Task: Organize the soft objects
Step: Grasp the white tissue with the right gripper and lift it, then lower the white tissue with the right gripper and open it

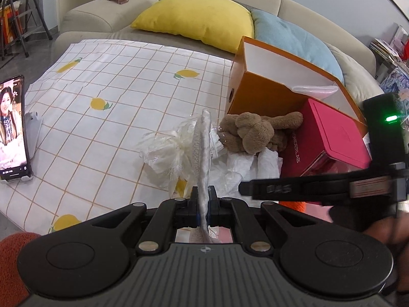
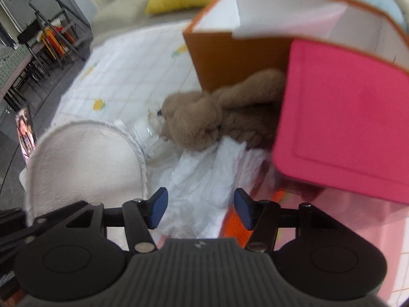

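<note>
Near sofa's right edge: left gripper (image 1: pixel 202 204) clamped on white pad (image 1: pixel 203 153); right gripper (image 2: pixel 200 211) apart above tissue paper (image 2: pixel 204 174), near brown plush (image 2: pixel 204 117).

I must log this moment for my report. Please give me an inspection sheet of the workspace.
Surface: lemon-print sheet spread over a beige sofa.
Job's things: white fabric pad held edge-on; brown plush toy lying against the orange box.
Clutter: pink box, crumpled clear plastic, white paper, phone.
Grippers: left claw shut on the pad; right claw open, empty.
Cables: nothing seen.
Surroundings: yellow cushion, blue cushion.
</note>
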Action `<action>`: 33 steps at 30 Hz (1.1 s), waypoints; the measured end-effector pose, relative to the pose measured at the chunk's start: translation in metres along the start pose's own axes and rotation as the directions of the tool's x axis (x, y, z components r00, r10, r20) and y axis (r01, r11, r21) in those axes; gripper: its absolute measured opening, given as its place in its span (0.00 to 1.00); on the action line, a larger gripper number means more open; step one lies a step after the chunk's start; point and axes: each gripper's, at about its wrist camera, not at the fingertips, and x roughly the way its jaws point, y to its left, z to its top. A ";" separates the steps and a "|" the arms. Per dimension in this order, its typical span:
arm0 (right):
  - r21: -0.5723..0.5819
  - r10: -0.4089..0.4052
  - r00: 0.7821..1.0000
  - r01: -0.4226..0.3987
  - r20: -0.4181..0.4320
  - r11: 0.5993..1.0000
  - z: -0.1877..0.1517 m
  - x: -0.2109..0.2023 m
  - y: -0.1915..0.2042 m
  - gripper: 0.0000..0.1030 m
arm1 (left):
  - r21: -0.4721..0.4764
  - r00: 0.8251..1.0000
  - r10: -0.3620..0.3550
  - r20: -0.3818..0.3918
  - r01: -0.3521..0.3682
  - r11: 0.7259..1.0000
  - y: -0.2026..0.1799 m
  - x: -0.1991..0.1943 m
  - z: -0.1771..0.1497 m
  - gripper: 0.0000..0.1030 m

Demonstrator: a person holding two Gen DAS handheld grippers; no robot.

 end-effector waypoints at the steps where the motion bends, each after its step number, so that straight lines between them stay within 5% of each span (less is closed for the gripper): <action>1: 0.005 -0.013 1.000 0.013 -0.010 1.000 0.000 0.007 0.000 0.54 | -0.002 1.000 0.000 0.000 0.000 1.000 0.000 0.000 0.000 0.05; 4: -0.007 -0.068 0.998 0.068 0.009 0.998 -0.003 0.014 0.003 0.18 | -0.001 1.000 -0.002 0.002 0.002 1.000 0.000 -0.002 0.000 0.05; 7: 0.016 -0.023 0.999 0.022 0.044 1.000 -0.004 0.000 -0.006 0.03 | 0.007 1.000 -0.004 0.003 0.004 1.000 -0.002 -0.003 -0.001 0.05; 17: 0.032 0.112 0.978 -0.120 0.176 0.992 0.007 -0.094 -0.024 0.03 | 0.027 0.999 -0.033 0.036 0.032 0.999 -0.014 -0.016 0.002 0.05; 25: 0.074 0.239 0.921 -0.273 0.309 0.959 -0.001 -0.185 -0.048 0.02 | 0.038 0.993 -0.085 0.083 0.082 0.996 -0.027 -0.044 0.007 0.05; 30: 0.113 0.241 0.897 -0.301 0.369 0.947 -0.013 -0.239 -0.073 0.03 | 0.042 0.984 -0.147 0.105 0.143 0.989 -0.038 -0.063 0.011 0.05; 33: 0.138 0.208 0.902 -0.278 0.379 0.951 -0.024 -0.261 -0.091 0.02 | 0.049 0.974 -0.196 0.109 0.192 0.980 -0.047 -0.070 0.012 0.05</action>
